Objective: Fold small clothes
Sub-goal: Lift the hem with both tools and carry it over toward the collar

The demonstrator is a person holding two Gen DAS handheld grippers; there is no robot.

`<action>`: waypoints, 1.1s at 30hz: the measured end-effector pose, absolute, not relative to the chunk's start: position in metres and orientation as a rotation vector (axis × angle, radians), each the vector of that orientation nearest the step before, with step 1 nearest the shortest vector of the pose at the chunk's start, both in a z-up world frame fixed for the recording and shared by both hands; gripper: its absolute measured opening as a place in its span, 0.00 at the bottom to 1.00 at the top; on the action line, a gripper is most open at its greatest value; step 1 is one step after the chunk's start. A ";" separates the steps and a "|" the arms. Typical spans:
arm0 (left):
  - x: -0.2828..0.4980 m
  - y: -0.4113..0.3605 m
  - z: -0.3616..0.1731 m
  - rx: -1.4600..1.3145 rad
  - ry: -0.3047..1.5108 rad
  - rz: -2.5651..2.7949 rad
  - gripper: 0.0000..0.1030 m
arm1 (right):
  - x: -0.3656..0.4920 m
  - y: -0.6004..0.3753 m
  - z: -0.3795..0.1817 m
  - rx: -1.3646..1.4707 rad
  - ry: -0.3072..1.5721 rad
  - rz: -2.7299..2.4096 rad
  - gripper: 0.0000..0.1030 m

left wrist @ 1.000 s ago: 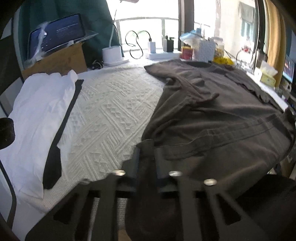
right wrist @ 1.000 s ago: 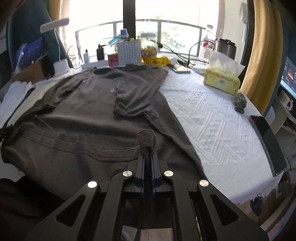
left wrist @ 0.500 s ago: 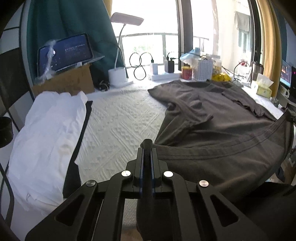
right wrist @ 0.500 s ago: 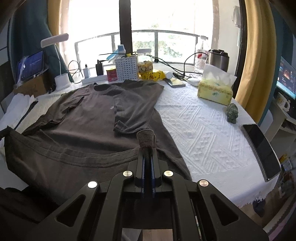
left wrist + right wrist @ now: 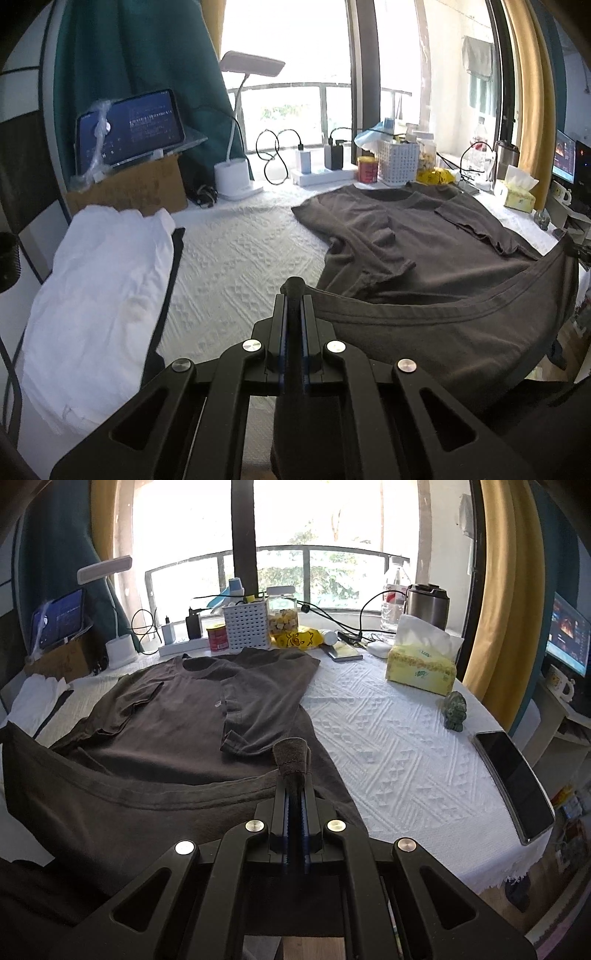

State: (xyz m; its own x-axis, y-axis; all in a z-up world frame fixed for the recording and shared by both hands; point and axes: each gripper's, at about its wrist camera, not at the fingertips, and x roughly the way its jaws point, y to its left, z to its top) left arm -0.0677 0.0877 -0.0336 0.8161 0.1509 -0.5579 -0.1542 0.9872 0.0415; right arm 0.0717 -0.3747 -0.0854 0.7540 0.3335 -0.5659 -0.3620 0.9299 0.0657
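On table (image 5: 399, 738), white textured cloth: dark brown T-shirt (image 5: 177, 716), collar at far side, sleeves folded inward. Near hem lifted off the surface, stretched between both tongs. Left tongs (image 5: 293, 291): clamped on hem's left corner. Right tongs (image 5: 293, 771): clamped on hem's right corner, fabric bunched above tips. White folded garment (image 5: 96, 295) lies left; tissue box (image 5: 421, 664), phone (image 5: 513, 779) right.
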 end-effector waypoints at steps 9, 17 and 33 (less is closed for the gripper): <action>-0.060 0.092 -0.024 -0.003 0.560 0.168 0.04 | 0.074 -0.379 -0.078 -0.037 0.588 0.363 0.06; -0.045 0.091 -0.021 -0.003 0.551 0.155 0.04 | 0.083 -0.378 -0.070 -0.018 0.568 0.349 0.06; -0.005 0.104 -0.006 -0.029 0.533 0.151 0.04 | 0.117 -0.373 -0.056 0.004 0.569 0.318 0.06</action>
State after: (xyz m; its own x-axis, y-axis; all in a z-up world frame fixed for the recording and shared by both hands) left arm -0.0045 0.1040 -0.0058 0.8505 0.1354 -0.5083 -0.1505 0.9885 0.0115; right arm 0.1170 -0.3732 -0.0562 0.7950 0.2970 -0.5290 -0.2950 0.9512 0.0908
